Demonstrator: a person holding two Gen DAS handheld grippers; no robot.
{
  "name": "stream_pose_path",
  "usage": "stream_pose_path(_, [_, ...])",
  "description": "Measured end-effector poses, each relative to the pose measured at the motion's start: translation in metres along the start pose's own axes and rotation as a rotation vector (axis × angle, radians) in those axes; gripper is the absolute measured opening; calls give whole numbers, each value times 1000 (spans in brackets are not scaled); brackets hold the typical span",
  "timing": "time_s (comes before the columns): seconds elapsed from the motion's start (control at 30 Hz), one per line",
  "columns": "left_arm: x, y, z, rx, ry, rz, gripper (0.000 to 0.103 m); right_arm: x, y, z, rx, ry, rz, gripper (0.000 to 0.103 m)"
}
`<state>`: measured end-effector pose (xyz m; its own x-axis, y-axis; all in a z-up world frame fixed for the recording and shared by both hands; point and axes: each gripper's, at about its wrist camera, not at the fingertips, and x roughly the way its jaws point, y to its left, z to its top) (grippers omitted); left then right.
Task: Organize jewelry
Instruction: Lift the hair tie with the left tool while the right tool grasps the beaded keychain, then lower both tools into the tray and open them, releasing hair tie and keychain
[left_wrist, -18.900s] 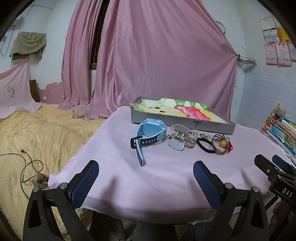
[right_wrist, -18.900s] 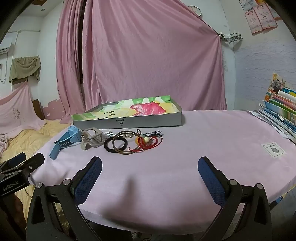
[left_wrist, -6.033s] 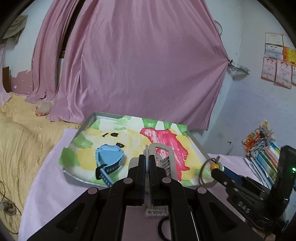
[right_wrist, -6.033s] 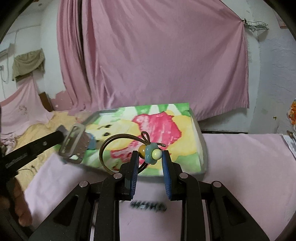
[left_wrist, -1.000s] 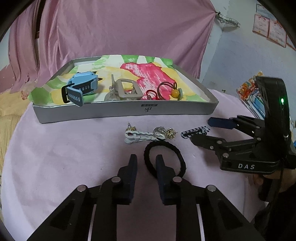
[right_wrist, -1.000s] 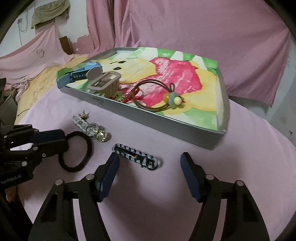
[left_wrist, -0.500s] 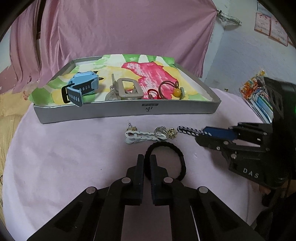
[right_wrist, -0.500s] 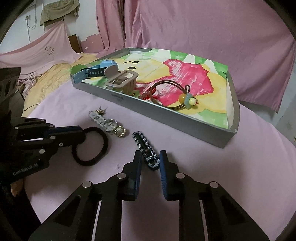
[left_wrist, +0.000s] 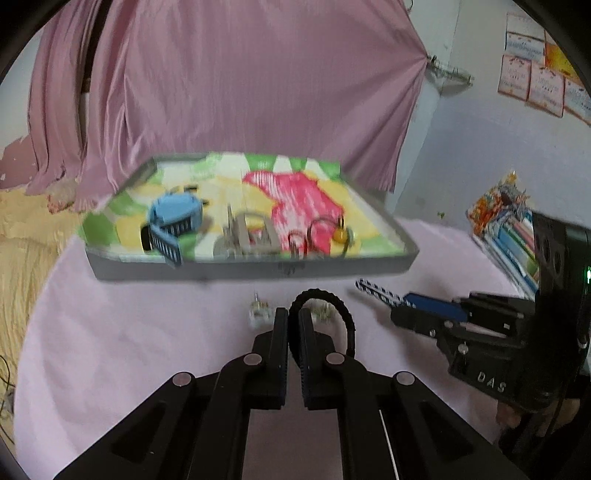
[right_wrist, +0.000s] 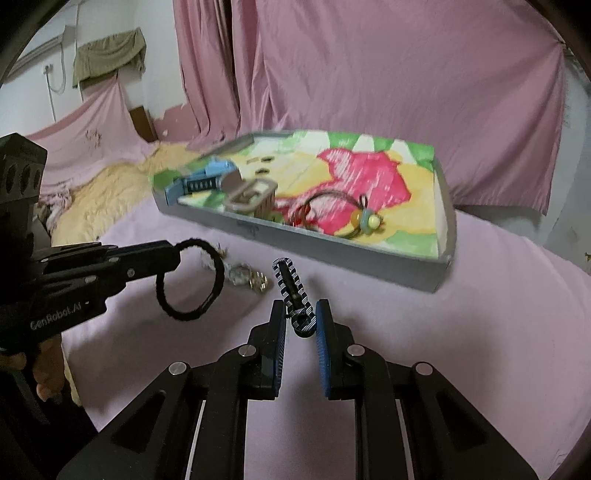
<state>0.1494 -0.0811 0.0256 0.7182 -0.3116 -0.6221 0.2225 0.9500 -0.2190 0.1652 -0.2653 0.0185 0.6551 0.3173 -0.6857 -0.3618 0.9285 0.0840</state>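
My left gripper (left_wrist: 293, 325) is shut on a black hair tie (left_wrist: 334, 308), which hangs in the air as a loop (right_wrist: 192, 284) above the pink cloth. My right gripper (right_wrist: 301, 319) is shut on a blue-and-white striped hair clip (right_wrist: 293, 293), lifted and pointing toward the grey tray (right_wrist: 332, 247). Inside that tray (left_wrist: 258, 271) lie a blue watch (left_wrist: 173, 221), a grey claw clip (left_wrist: 245, 238), red cord and a brown hair tie with a yellow bead (right_wrist: 364, 219). A white clip (left_wrist: 260, 314) and small rings (right_wrist: 253, 278) rest on the cloth in front of the tray.
The table is covered with a pink cloth (right_wrist: 498, 314). A stack of books (left_wrist: 513, 236) stands at its right edge. Pink curtains (left_wrist: 240, 92) hang behind, and a yellow blanket (right_wrist: 110, 195) lies to the left. A hand (right_wrist: 48, 373) holds the left gripper.
Both grippers have risen from the cloth, the left carrying the black hair tie and the right the striped clip, toward the tray. The white clip and rings stayed on the cloth.
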Motion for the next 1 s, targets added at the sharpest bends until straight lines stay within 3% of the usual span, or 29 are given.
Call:
stream_pose_path(0.37, [9, 4, 57, -22, -160, 53, 5, -4, -12, 36, 74, -146, -61, 14])
stream_pose_path(0.63, [45, 22, 78, -70, -126, 105, 5, 31, -16, 58, 118, -138, -83, 14])
stream_pose_path(0.8, [67, 38, 85, -123, -55, 129, 5, 59, -15, 66, 114, -85, -95, 14])
stream_pose_path(1.0, [79, 38, 84, -110, -14, 137, 5, 82, -14, 66, 104, -24, -90, 14])
